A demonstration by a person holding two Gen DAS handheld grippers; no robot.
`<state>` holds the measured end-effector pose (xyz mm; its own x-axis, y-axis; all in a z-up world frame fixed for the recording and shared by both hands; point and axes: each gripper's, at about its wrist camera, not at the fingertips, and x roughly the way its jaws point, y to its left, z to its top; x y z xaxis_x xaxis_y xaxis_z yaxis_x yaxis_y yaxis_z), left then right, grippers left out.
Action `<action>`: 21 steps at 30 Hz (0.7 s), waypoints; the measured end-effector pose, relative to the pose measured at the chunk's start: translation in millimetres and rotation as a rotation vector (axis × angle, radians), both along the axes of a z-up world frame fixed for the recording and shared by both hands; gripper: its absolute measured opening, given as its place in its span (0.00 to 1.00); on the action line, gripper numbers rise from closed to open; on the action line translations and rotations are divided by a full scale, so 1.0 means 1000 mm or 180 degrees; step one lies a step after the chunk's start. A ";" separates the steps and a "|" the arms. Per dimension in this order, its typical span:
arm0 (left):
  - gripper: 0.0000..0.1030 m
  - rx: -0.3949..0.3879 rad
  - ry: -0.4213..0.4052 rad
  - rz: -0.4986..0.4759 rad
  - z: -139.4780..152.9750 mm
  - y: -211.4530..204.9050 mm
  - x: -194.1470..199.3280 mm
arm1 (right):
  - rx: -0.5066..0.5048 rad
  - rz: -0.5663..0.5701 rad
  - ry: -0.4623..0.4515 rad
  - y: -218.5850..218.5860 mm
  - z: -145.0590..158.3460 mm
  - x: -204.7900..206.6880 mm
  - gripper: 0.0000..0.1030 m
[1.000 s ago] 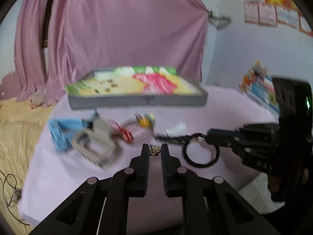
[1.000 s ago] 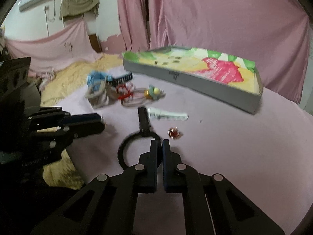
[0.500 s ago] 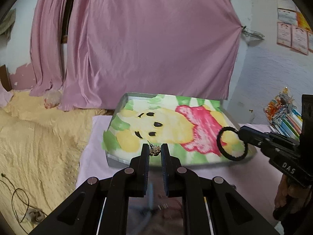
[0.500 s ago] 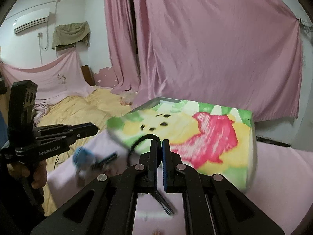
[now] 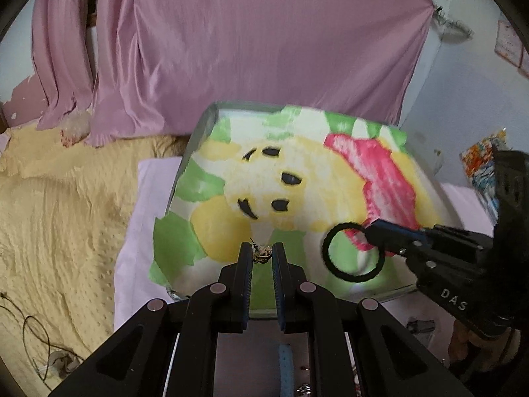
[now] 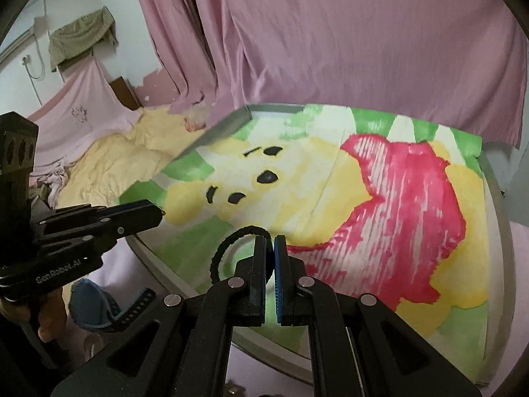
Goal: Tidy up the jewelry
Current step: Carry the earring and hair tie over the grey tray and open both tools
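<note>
Earring (image 5: 261, 254) | clamped in left tool (image 5: 262, 254) | black ring (image 6: 231, 248) clamped in "DAS"-marked right tool (image 6: 270, 248)

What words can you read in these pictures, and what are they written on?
"DAS": white letters on the body of the right gripper, seen from the left wrist view.
"GenRobot.AI": white letters on the body of the left gripper, seen from the right wrist view.
Papers on the wall at the far right: too blurred to read.
The cartoon bear cloth in the tray has a picture but no words.
</note>
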<state>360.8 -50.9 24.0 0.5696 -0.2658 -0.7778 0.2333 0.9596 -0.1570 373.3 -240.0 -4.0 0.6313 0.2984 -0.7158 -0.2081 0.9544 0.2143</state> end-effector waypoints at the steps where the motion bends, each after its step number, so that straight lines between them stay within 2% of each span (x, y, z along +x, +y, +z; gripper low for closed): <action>1: 0.12 0.0015 0.0030 0.0011 -0.001 0.000 0.002 | 0.0002 -0.0002 0.0027 0.000 -0.001 0.001 0.04; 4: 0.12 0.0117 0.0100 0.0038 -0.004 0.000 0.003 | -0.0009 -0.0030 0.0105 0.001 -0.007 0.007 0.05; 6: 0.16 0.0160 0.0096 0.0058 -0.005 0.000 0.000 | 0.0002 -0.0040 0.0169 0.002 -0.013 0.008 0.05; 9: 0.38 0.0074 0.0002 0.0055 -0.002 0.002 -0.007 | -0.0017 -0.0072 0.0193 0.001 -0.016 0.006 0.05; 11: 0.64 -0.0014 -0.0139 0.0087 0.005 0.004 -0.017 | -0.0022 -0.0104 0.0163 -0.001 -0.015 0.001 0.07; 12: 0.65 -0.0027 -0.0221 0.0140 0.009 0.005 -0.023 | -0.0029 -0.0126 0.0122 -0.002 -0.013 -0.004 0.11; 14: 0.65 -0.0056 -0.0311 0.0199 0.015 0.008 -0.033 | -0.0052 -0.0173 0.0035 -0.004 -0.007 -0.012 0.25; 15: 0.65 -0.0073 -0.0342 0.0219 0.017 0.009 -0.037 | -0.0046 -0.0185 -0.0018 -0.007 -0.003 -0.017 0.35; 18: 0.70 -0.0116 -0.0558 0.0312 0.026 0.014 -0.058 | -0.0047 -0.0261 -0.0281 -0.013 0.014 -0.038 0.38; 20: 0.84 -0.0146 -0.0742 0.0391 0.032 0.017 -0.076 | -0.0017 -0.0317 -0.0465 -0.019 0.025 -0.055 0.39; 21: 0.85 -0.0169 -0.0858 0.0422 0.036 0.019 -0.087 | -0.0012 -0.0347 -0.0577 -0.021 0.030 -0.066 0.43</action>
